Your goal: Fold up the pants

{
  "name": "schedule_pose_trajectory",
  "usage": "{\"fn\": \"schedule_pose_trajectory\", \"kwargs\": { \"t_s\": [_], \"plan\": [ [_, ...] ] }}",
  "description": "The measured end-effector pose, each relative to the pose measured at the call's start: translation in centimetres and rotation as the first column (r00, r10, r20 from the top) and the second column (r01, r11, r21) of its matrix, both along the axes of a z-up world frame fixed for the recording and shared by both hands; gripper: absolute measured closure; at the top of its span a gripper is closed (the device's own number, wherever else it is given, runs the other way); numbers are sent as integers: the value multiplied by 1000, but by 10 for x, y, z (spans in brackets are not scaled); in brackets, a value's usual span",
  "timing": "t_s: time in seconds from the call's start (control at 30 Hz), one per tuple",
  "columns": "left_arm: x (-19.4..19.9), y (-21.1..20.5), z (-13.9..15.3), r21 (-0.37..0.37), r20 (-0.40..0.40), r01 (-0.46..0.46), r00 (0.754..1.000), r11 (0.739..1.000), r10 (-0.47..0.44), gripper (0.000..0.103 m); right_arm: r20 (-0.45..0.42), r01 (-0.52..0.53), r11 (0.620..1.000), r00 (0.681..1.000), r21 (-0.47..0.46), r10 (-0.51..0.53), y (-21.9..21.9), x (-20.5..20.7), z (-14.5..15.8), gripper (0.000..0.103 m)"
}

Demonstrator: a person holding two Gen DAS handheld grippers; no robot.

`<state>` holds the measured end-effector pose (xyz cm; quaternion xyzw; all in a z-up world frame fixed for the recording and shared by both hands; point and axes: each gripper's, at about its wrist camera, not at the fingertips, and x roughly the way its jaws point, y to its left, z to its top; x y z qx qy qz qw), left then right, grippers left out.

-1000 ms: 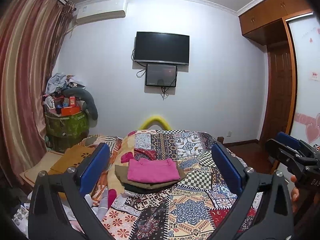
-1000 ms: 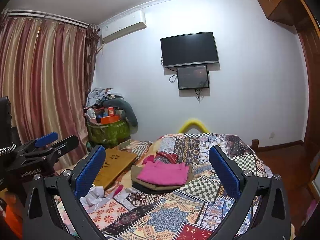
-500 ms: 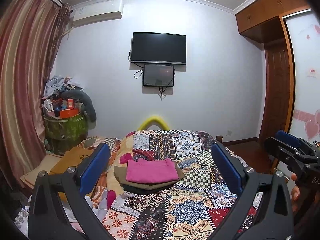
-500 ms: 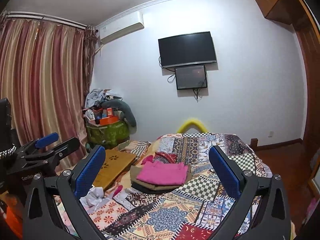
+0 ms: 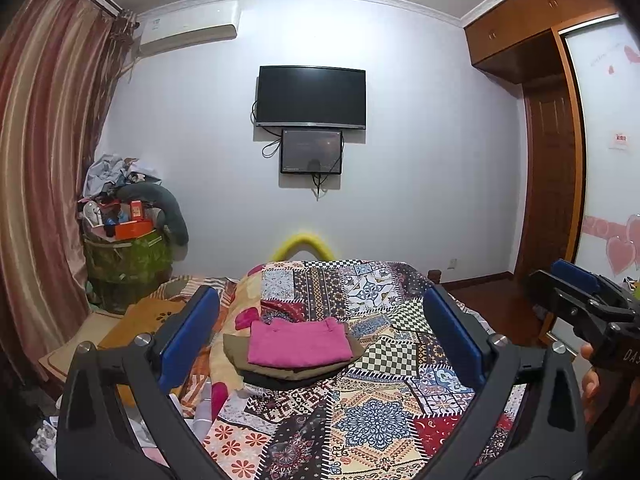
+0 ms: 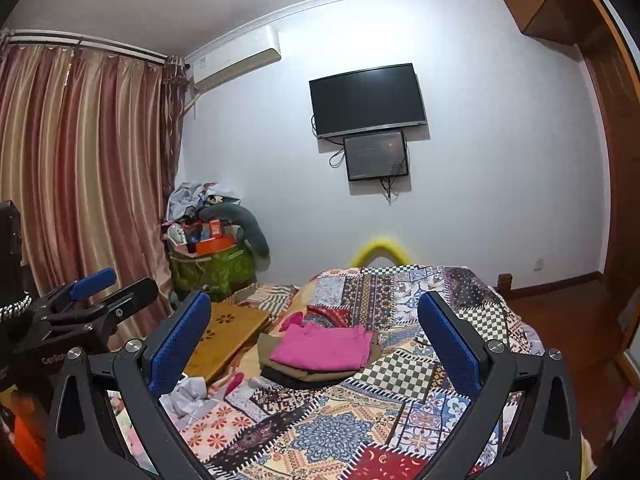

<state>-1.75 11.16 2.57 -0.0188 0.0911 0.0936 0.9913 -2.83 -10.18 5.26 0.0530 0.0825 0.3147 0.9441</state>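
Pants (image 5: 298, 344), folded pink, top a small pile on the bed (image 5: 384, 420). I hold my left claw (image 5: 320, 340) and right claw (image 6: 316, 344) wide above the bed, gripping nothing.

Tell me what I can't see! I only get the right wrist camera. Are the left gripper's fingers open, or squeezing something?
Observer: The left gripper has its fingers wide apart, with nothing between them.
Operator: What's over on the right side of the room?
Observer: A white wardrobe door with pink heart stickers on it.
Operator: Who's holding my right gripper?
Observer: Only a bit of a hand shows behind the right gripper; the rest of the person is out of view.
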Motion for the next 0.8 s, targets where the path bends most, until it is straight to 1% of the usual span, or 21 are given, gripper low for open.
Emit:
{"fn": "schedule_pose_trajectory", "kwargs": {
  "t_s": [0.3, 0.63, 0.8],
  "plan": [
    [4, 1, -3, -24, -20, 42, 999, 999, -43, 0, 0, 5, 1000, 1000, 2, -5, -1, -1, 0, 0],
    [10, -1, -7, -10, -44, 56, 997, 998, -56, 0, -14, 11, 1000, 1000, -3, -11, 0, 2, -3, 0],
    [15, 0, -9, -21, -55, 55, 997, 998, -56, 0, -21, 12, 1000, 1000, -8, -12, 3, 3, -3, 0]
  ]
}}
